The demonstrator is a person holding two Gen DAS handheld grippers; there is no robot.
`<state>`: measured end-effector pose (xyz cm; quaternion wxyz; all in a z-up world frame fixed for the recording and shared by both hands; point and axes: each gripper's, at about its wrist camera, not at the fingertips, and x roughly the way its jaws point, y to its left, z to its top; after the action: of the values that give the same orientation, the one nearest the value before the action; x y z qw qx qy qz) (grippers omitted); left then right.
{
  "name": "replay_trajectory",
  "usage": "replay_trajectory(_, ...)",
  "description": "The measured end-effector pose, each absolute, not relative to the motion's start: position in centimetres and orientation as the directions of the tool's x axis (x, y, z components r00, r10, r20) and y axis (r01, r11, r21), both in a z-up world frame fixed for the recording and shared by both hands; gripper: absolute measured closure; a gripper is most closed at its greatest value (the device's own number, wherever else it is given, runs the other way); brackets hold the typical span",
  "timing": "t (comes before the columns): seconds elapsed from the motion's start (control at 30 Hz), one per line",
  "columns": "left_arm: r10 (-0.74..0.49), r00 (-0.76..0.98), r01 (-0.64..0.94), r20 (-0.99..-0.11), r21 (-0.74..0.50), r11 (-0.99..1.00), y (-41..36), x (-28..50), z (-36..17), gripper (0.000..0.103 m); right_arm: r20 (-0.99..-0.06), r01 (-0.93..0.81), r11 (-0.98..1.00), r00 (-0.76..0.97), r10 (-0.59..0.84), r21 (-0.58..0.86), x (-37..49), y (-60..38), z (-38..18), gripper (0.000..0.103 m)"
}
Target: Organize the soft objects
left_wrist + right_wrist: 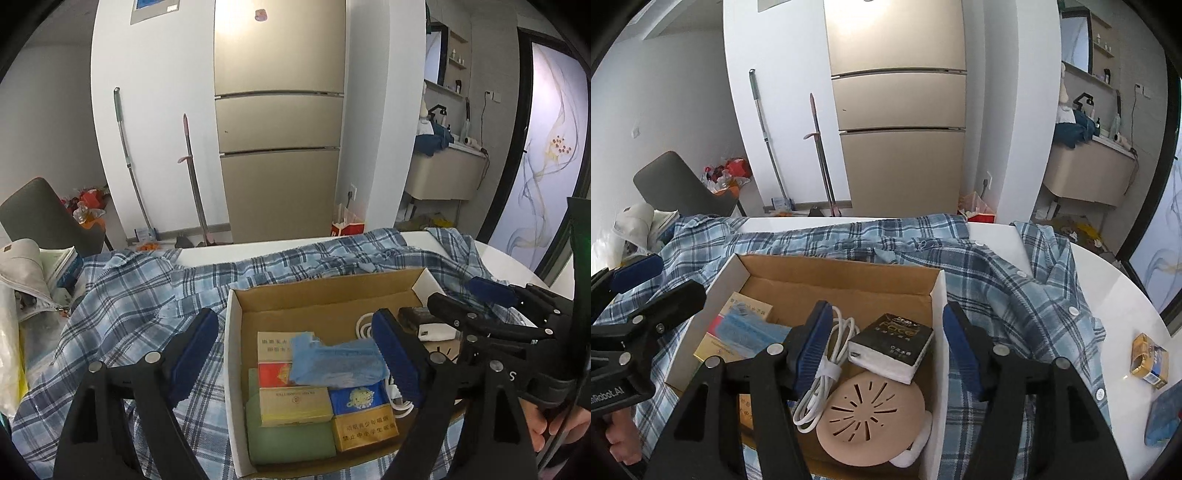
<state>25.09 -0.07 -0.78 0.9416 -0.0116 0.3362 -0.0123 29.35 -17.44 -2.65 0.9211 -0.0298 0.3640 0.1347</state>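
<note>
A blue plaid shirt [140, 288] lies spread over the white table [207, 254], also in the right wrist view [1015, 280]. An open cardboard box [236, 369] sits on it. In the box lie a crumpled blue cloth [332, 360], a green soft pad [288, 439] and several cigarette packs [293, 404]. My left gripper [295, 358] is open, its jaws astride the box's left wall. My right gripper [886, 347] is open astride the box's right wall [940, 325], over a white cable [822, 384], a dark pack [892, 345] and a pink round lid [870, 417].
A gold-and-blue pack [1148, 360] and a blue cloth [1163, 417] lie on the table at right. A bag and books [40, 273] sit at the left. A fridge [279, 122], two mops [129, 155] and a chair [44, 218] stand beyond the table.
</note>
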Motion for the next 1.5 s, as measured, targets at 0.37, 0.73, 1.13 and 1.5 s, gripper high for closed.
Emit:
replay_trajectory(0.37, -0.030, 0.884, 0.017, -0.467, -0.032, 0.999, -0.2, 18.6, 5.6, 0.016, -0.563, -0.263, 0.963, 0.788, 0.247, 0.055, 24.7, -18.4, 2.9, 0.038)
replay_trajectory(0.73, 0.002, 0.977, 0.008, -0.214, 0.045, 0.999, -1.7, 8.5, 9.7, 0.015, -0.360, -0.267, 0.963, 0.897, 0.257, 0.020, 15.9, -19.5, 7.5, 0.012)
replay_trajectory(1.13, -0.010, 0.990, 0.018, -0.140, 0.052, 0.999, -2.7, 2.4, 7.7, 0.000, -0.174, -0.242, 0.970, 0.955, 0.241, 0.011, 9.9, -21.1, 6.8, 0.000)
replay_trajectory(1.5, -0.015, 0.992, 0.021, -0.125, 0.050, 0.998, -2.8, 0.8, 1.8, 0.000, -0.164, -0.251, 0.968, 0.954, 0.250, 0.017, 8.2, -21.7, 1.9, 0.000)
